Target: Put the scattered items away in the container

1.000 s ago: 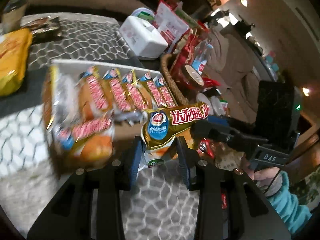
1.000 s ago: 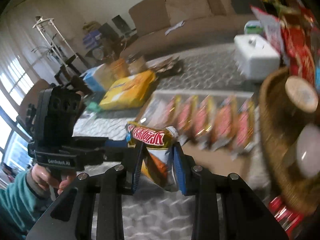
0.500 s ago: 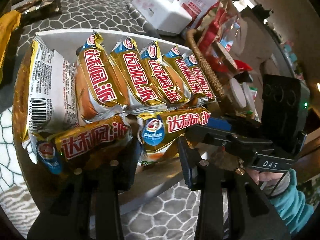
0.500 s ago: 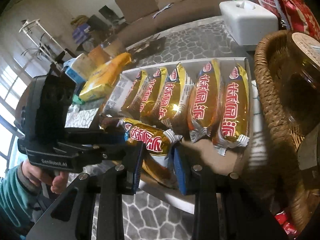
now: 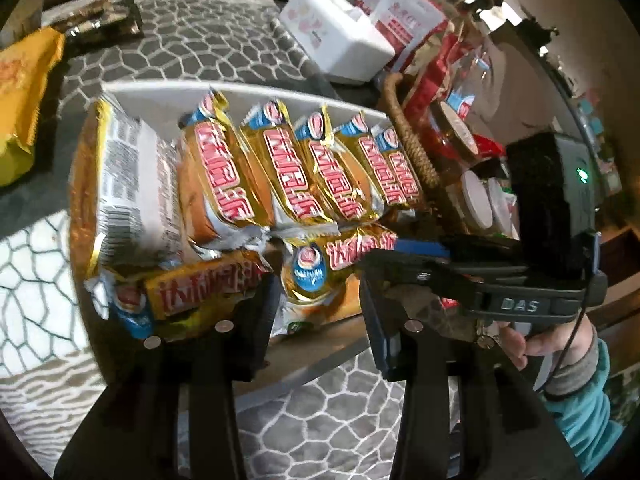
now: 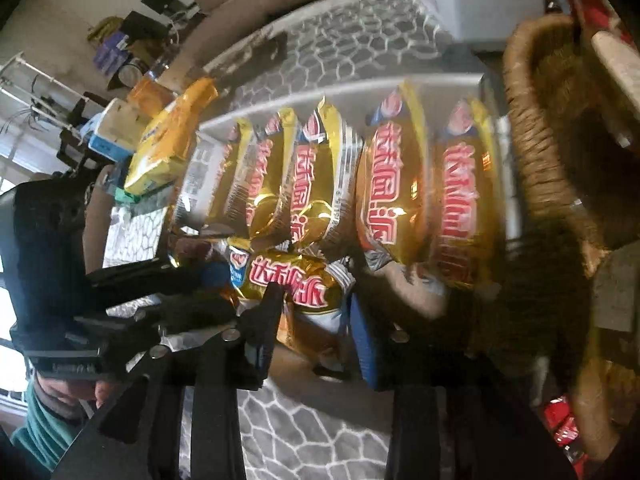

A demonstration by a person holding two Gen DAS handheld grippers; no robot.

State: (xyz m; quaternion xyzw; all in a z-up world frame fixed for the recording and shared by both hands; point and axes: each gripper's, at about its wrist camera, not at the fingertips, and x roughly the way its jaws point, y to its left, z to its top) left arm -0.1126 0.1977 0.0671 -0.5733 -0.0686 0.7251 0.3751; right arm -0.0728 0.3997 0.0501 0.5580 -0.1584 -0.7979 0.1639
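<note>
A white tray [image 5: 168,98] holds a row of several gold snack packs [image 5: 276,160] with red lettering. One more gold pack [image 5: 320,276] lies across the tray's near edge. My left gripper [image 5: 316,312] stands open around that pack's end. My right gripper [image 6: 316,312] is also open around the same pack [image 6: 296,284], its blue pads a little apart from the wrapper. Another gold pack [image 5: 192,292] lies on the tray's near left. The tray's rim also shows in the right wrist view [image 6: 320,96].
A wicker basket [image 6: 532,140] with jars and red packets stands right of the tray. A white tissue box [image 5: 340,44] sits behind it. A yellow bag [image 6: 168,144] and dark wrappers [image 5: 100,20] lie to the left on the patterned cloth.
Both grippers carried the gold pack over the tray's near edge and lowered it. Their jaws have spread, and the pack now rests on the tray.
</note>
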